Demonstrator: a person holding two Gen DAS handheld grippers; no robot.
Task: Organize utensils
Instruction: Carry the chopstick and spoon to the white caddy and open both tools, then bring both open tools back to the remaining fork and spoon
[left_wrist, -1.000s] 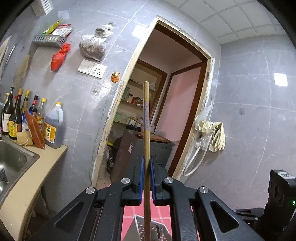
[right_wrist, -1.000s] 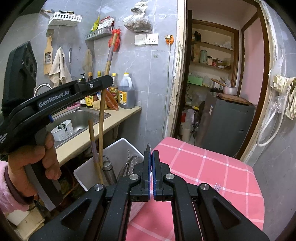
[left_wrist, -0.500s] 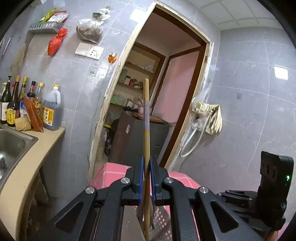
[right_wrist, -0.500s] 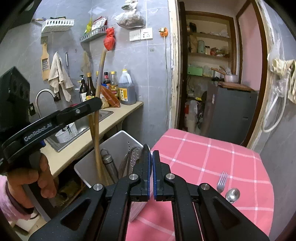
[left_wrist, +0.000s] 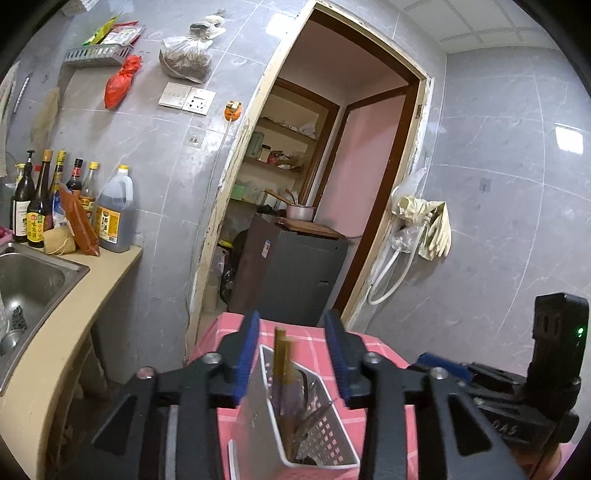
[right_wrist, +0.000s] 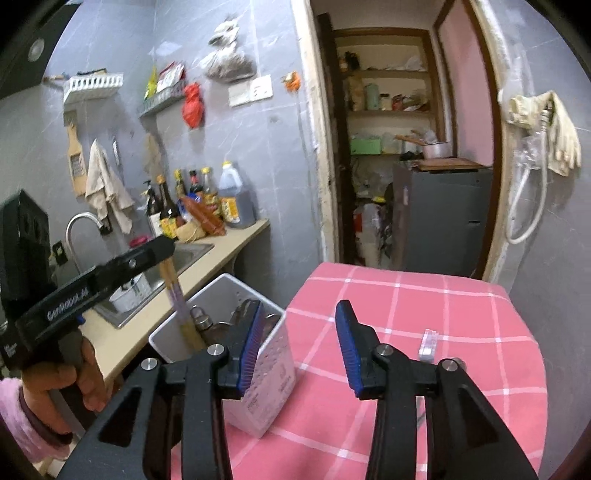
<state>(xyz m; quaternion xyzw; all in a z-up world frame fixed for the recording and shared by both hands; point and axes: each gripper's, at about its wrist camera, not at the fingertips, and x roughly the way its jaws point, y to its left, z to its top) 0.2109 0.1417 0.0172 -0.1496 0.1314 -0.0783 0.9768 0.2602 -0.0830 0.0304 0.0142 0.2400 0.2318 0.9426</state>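
Observation:
A white perforated utensil holder (left_wrist: 317, 435) (right_wrist: 258, 354) stands on the pink checked tablecloth (right_wrist: 406, 332). Wooden chopsticks (left_wrist: 281, 365) (right_wrist: 181, 314) stand upright inside it, with metal utensils (right_wrist: 221, 325) beside them. My left gripper (left_wrist: 293, 350) is open, its jaws wide apart on either side of the chopsticks' top, above the holder. My right gripper (right_wrist: 299, 343) is open and empty, just right of the holder. A fork (right_wrist: 428, 341) lies on the cloth past the right gripper, partly hidden by it.
A beige counter (left_wrist: 55, 332) with a steel sink (left_wrist: 26, 280) and sauce bottles (left_wrist: 74, 206) runs along the left. An open doorway (right_wrist: 399, 147) with a grey cabinet (left_wrist: 291, 273) lies ahead. A hose and gloves (left_wrist: 421, 229) hang on the right wall.
My left gripper has opened and let go of the chopsticks, which now stand low in the holder. My right gripper has opened from shut and tilted down toward the table.

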